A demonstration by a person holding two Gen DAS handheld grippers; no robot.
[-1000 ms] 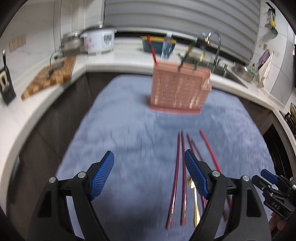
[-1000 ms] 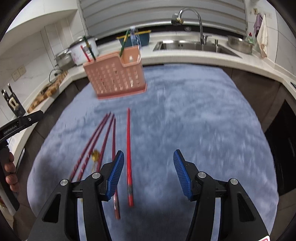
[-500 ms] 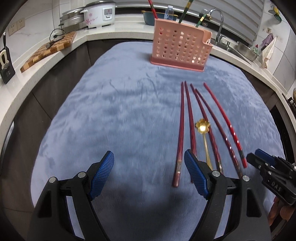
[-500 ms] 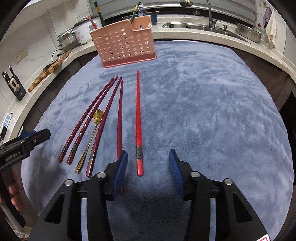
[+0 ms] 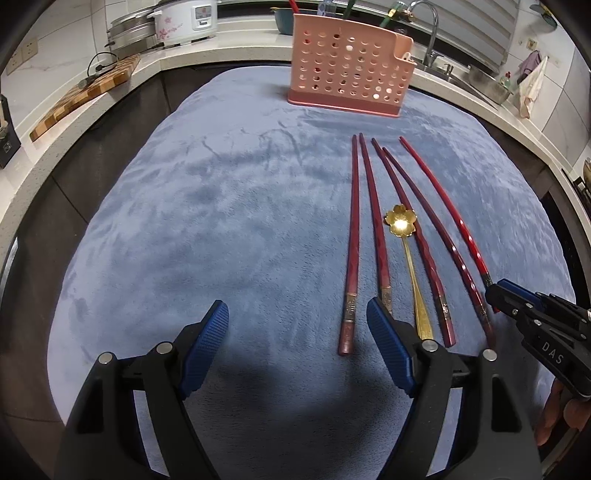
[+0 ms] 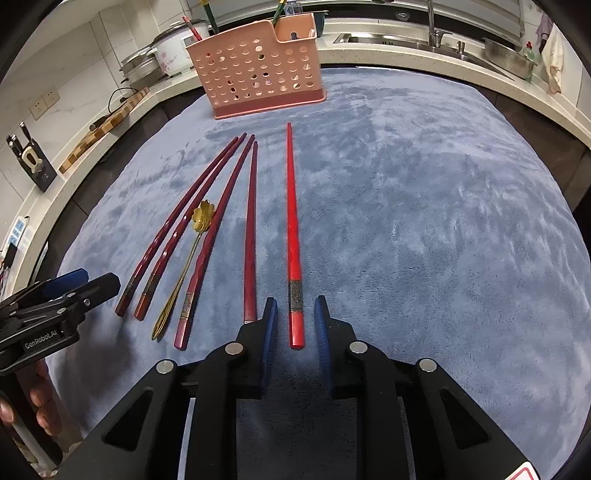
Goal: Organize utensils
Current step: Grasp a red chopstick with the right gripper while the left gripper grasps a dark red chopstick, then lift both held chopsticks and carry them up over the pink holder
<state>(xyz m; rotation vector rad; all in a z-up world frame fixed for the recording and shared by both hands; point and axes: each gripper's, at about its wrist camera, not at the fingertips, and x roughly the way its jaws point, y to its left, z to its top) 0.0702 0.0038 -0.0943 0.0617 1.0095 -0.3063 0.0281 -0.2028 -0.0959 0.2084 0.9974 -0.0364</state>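
Observation:
Several dark red chopsticks (image 6: 251, 221) and a gold flower-shaped spoon (image 6: 203, 216) lie side by side on the blue cloth (image 6: 424, 221). A bright red chopstick (image 6: 293, 221) lies apart to their right. My right gripper (image 6: 293, 306) straddles its near end. The jaws are closing, with a small gap still showing on each side of the stick. My left gripper (image 5: 297, 314) hangs open over bare cloth, just left of the chopsticks (image 5: 352, 240), with nothing between its fingers. The pink perforated utensil holder (image 5: 347, 70) stands at the far end of the cloth with a few utensils in it.
A counter runs around the cloth. It carries a rice cooker (image 5: 184, 18) and a wooden cutting board (image 5: 88, 92) at the left, a knife block (image 6: 33, 162), and a sink with a tap (image 6: 432, 37) at the back right. A hand holds each gripper at the frame edges.
Both grippers have sunk toward the cloth and tipped further down. The right jaws have narrowed around the near end of the bright red chopstick. The left jaws have kept their width.

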